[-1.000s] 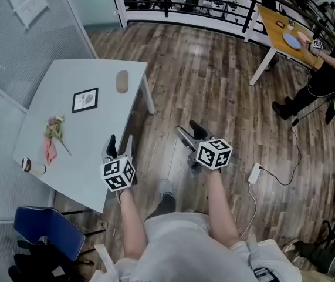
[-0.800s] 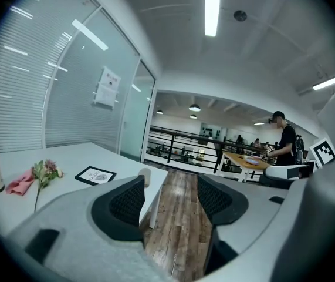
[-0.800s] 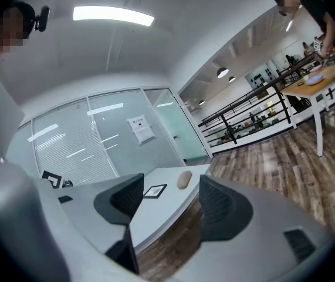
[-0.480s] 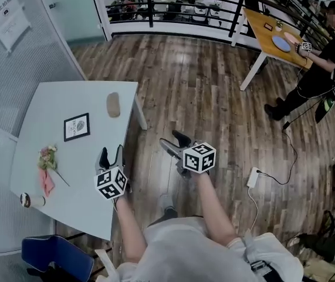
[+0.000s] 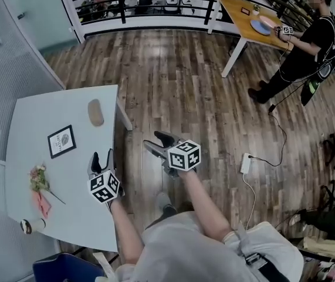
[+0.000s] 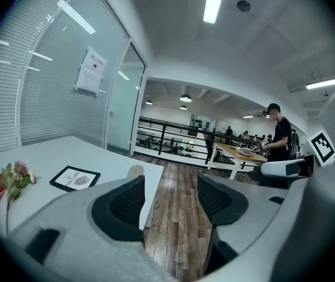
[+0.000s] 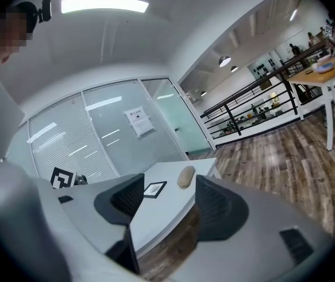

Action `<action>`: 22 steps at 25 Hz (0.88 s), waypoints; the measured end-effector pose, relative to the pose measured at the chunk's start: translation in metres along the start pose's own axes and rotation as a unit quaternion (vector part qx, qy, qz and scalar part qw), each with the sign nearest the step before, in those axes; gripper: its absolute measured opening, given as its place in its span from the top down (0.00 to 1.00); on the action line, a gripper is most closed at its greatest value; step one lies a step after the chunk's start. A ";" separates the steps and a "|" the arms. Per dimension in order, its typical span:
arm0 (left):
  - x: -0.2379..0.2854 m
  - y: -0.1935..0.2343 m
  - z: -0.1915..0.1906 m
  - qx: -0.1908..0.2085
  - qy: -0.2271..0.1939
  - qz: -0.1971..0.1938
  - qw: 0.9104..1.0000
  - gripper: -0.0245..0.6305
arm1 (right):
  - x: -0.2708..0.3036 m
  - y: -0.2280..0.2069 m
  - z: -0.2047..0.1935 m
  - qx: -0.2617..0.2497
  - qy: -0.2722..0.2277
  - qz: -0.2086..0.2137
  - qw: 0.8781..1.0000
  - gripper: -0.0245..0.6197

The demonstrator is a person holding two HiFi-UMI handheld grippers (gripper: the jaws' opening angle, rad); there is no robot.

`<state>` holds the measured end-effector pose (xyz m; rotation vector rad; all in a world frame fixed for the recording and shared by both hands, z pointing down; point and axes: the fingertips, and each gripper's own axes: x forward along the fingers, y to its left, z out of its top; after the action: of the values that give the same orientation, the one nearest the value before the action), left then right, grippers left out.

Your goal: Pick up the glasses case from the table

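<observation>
nearest, the left gripper (image 5: 101, 157) hangs over the right-hand edge of the bench (image 5: 32, 110). its jaws are wide apart with nothing between them. the right gripper (image 5: 154, 144) sits at its 3 o'clock, out over the wooden floor (image 5: 179, 81) and off the bench, also spread wide and empty.

over the last second both grippers have come forward and a little lower, and the head view has swung with them. the gap between the left gripper and the glasses case (image 5: 95, 111) has shrunk, but nothing touches the case yet.

the case is a tan oval lying flat near the far right corner of the bench. it is at 12 o'clock from the left gripper and about 10 o'clock from the right one. in the left gripper view it peeks out just past the left jaw. in the right gripper view it shows in the open gap, well beyond the pads.

the framed card (image 5: 61, 141) lies at the case's 7 o'clock, apart from it, and the flower sprig (image 5: 38, 178) is further off toward the bench's left side.

this reads as the approach, with the pick not yet begun. the left gripper looks better placed. it likely needs to travel on toward 12 o'clock and drop until its jaws straddle the case's narrow width.
</observation>
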<state>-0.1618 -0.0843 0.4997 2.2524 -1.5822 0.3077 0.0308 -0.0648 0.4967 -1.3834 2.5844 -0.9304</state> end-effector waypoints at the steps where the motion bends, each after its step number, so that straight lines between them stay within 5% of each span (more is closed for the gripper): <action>1: 0.002 0.001 0.000 -0.001 0.000 -0.001 1.000 0.57 | 0.001 -0.001 0.000 0.002 -0.002 -0.001 1.000 0.54; 8: 0.012 0.004 -0.016 -0.009 0.016 -0.007 1.000 0.57 | 0.002 -0.011 -0.009 0.003 0.007 -0.007 1.000 0.54; 22: 0.070 0.017 0.016 -0.017 -0.009 0.009 1.000 0.57 | 0.057 -0.032 0.036 -0.040 0.013 0.028 0.999 0.56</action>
<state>-0.1543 -0.1559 0.5153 2.2225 -1.6049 0.2634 0.0323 -0.1393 0.4968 -1.3184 2.6934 -0.8513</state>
